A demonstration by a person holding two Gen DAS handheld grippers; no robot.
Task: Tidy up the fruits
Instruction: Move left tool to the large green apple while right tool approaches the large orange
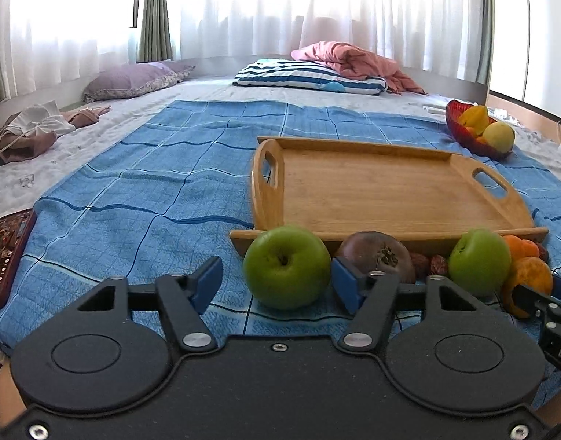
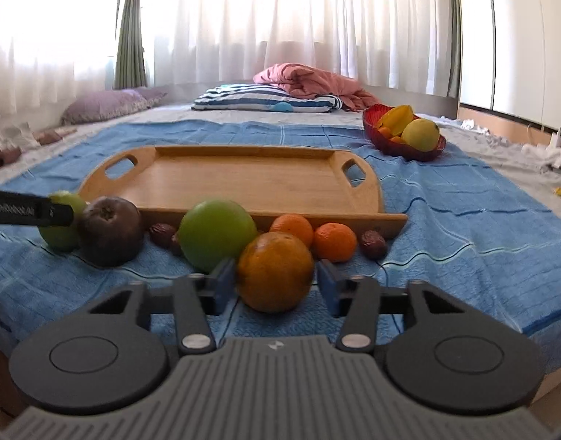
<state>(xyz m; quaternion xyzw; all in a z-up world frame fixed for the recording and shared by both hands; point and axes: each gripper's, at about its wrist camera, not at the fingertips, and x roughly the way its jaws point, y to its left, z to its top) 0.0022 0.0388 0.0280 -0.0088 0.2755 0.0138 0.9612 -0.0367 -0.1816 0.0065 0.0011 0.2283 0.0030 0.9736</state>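
The left gripper had its blue pads either side of a green apple; the right pad looked to touch the fruit, the left one stood clear of it, so the apple was straddled rather than gripped. The right gripper sat around a large orange, its left pad against the skin and a slim gap at the right pad (no firm clamp there either). Both fruits rested on the blue checked cloth, just before the near edge of the wooden tray. Along that same edge lay a dark brown fruit, a second green apple, two small oranges and some dates. A red bowl with yellow fruit stood beyond the tray's far right corner.
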